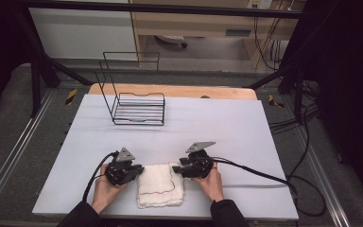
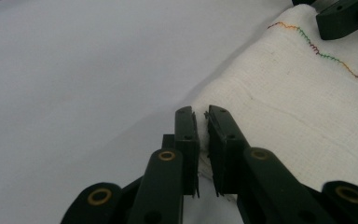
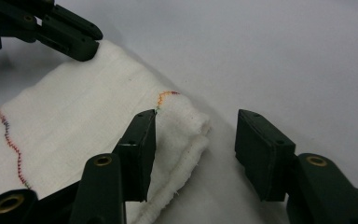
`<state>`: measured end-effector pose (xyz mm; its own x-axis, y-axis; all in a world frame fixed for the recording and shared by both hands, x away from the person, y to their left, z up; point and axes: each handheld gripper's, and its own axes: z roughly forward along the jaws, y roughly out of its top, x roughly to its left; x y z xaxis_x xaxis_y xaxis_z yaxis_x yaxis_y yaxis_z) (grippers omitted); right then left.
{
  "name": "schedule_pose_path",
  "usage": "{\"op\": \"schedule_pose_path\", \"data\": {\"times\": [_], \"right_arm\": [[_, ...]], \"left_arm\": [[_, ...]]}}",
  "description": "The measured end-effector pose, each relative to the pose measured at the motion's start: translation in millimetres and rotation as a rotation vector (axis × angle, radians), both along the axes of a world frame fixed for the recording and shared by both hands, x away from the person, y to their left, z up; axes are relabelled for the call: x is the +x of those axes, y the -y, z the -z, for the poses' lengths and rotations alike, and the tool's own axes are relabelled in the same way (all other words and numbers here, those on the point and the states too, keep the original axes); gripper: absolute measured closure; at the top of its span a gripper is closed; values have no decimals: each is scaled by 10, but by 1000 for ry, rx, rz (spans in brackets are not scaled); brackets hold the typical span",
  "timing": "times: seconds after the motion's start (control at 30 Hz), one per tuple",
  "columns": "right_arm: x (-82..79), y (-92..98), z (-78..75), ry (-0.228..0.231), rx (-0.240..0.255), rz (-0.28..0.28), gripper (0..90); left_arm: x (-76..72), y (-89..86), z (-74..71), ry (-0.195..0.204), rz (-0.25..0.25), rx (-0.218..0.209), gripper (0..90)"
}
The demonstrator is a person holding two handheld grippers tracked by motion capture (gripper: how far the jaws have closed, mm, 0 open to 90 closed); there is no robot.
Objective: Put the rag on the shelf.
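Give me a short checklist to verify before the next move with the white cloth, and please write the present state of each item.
1. Left tool shut on a corner of the white cloth: ok, the jaws pinch its edge.
2. Right tool gripping the other far corner: not ok, the corner lies between the jaws, but a gap remains on one side.
3. Cloth folded and flat on the table: ok.
4. Both tools at the same far edge of the cloth: ok.
5. Wire rack away from the cloth: ok, it stands at the far side.
6. All layers caught by the left tool: cannot tell.
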<state>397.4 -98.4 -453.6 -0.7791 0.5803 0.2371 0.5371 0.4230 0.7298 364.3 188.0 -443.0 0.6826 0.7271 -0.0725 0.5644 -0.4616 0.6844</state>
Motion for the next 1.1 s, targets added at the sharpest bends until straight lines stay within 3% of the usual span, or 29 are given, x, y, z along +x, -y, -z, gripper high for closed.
{"op": "schedule_pose_path", "data": {"times": [0.23,0.3,0.47,0.5,0.63,0.73,0.8,0.87,1.1], "right_arm": [[-16,-91,-6,5,-38,-37,669],[-14,-95,-8,-41,-22,-29,748],[-4,-88,-40,-65,-11,-27,808],[10,-85,-70,-63,14,-22,815],[42,-98,-128,-50,44,-12,819],[89,-266,-236,13,6,-36,820],[134,-362,-253,18,9,-46,819],[164,-401,-244,23,16,-56,817],[263,-632,-64,62,12,-87,809]], "left_arm": [[0,-9,-9,-2,-3,-8,830],[-2,-14,-14,-3,-4,-9,831],[-22,-40,-42,-2,-7,-20,833],[-36,-54,-57,2,-12,-29,833],[-99,-122,-119,8,-21,-58,833],[-223,-213,-168,25,-39,-38,833],[-253,-243,-170,23,-45,-40,833],[-306,-288,-172,19,-68,-45,832],[-416,-295,-128,11,-106,9,830]]}}
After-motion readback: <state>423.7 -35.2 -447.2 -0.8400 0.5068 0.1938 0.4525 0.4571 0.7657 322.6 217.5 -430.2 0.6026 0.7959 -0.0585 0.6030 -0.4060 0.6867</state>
